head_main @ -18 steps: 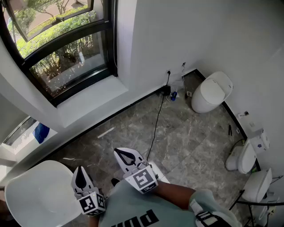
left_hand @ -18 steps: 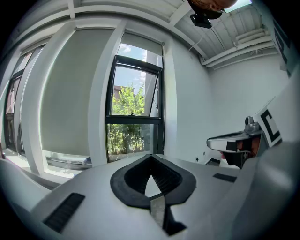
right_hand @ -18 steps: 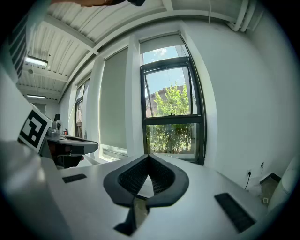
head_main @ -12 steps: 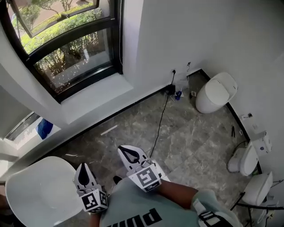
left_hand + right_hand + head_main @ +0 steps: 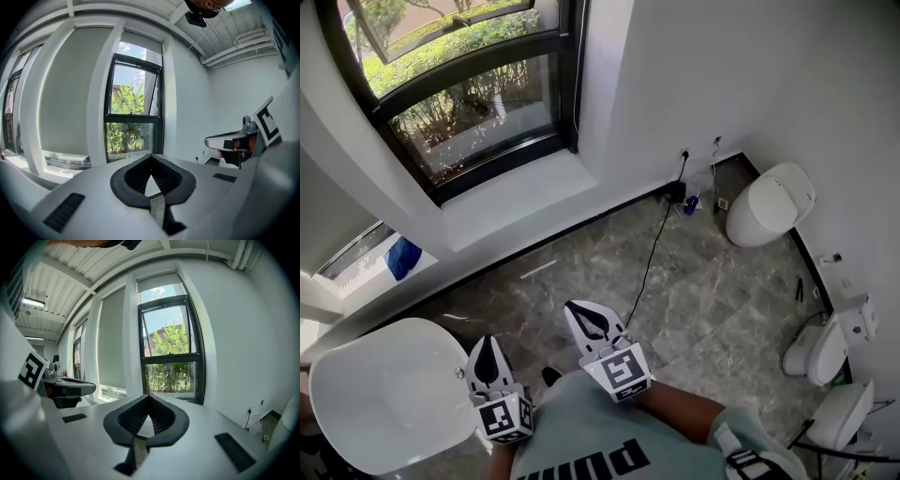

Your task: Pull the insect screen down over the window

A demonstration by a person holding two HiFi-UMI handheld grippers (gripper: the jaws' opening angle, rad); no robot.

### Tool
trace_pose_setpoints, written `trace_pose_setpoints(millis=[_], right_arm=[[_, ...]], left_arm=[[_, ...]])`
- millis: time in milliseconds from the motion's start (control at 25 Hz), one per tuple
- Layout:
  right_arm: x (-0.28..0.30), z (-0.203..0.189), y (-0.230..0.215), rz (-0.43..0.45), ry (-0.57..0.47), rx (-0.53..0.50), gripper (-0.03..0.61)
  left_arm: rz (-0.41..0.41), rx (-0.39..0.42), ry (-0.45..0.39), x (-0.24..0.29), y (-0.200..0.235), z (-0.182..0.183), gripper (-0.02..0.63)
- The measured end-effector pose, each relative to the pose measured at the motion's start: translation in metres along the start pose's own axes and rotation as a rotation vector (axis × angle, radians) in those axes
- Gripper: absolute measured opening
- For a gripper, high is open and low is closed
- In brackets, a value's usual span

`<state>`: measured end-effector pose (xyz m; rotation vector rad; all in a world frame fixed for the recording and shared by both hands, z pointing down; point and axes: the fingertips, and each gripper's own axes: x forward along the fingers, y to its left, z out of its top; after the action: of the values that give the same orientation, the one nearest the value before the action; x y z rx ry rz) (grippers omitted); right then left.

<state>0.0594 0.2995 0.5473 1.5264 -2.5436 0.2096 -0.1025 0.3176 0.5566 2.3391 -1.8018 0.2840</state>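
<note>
The black-framed window (image 5: 464, 94) is at the upper left of the head view, above a white sill (image 5: 520, 197). Green shrubs show through its glass, and nothing is drawn across it. In the left gripper view the window (image 5: 135, 110) stands ahead with its upper sash tilted open; the right gripper view shows the window (image 5: 172, 352) too. My left gripper (image 5: 488, 343) and right gripper (image 5: 578, 312) are low in front of my body, well short of the window. Both point toward it. Left gripper (image 5: 151, 157) and right gripper (image 5: 148, 397) have their jaws together, with nothing between them.
A black cable (image 5: 652, 258) runs across the marble floor to a wall socket. White toilets (image 5: 769, 206) (image 5: 814, 352) stand along the right wall. A white tub (image 5: 384, 394) sits at the lower left, and a blue object (image 5: 401, 258) lies by the neighbouring window.
The head view has shifted: window, sill and toilets have slid right and down in the frame. Both grippers stay shut and low, drifting slightly right.
</note>
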Motion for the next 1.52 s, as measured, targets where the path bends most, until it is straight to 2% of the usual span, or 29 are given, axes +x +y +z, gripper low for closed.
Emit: trace_pose_setpoints(millis=[520, 1080, 1400, 1520], right_arm=[[0.014, 0.001, -0.019, 0.020, 0.009, -0.031, 0.005], [0.019, 0.006, -0.110, 0.053, -0.015, 0.007, 0.005], [0.035, 0.004, -0.138, 0.075, -0.026, 0.026, 0.005], [0.048, 0.003, -0.144, 0.081, -0.027, 0.028, 0.005]], left_arm=[[0.070, 0.048, 0.005, 0.018, -0.002, 0.010, 0.014], [0.082, 0.067, 0.011, 0.074, -0.064, 0.029, 0.014], [0.101, 0.098, 0.033, 0.098, -0.070, 0.036, 0.014], [0.081, 0.112, 0.033, 0.112, -0.071, 0.040, 0.014]])
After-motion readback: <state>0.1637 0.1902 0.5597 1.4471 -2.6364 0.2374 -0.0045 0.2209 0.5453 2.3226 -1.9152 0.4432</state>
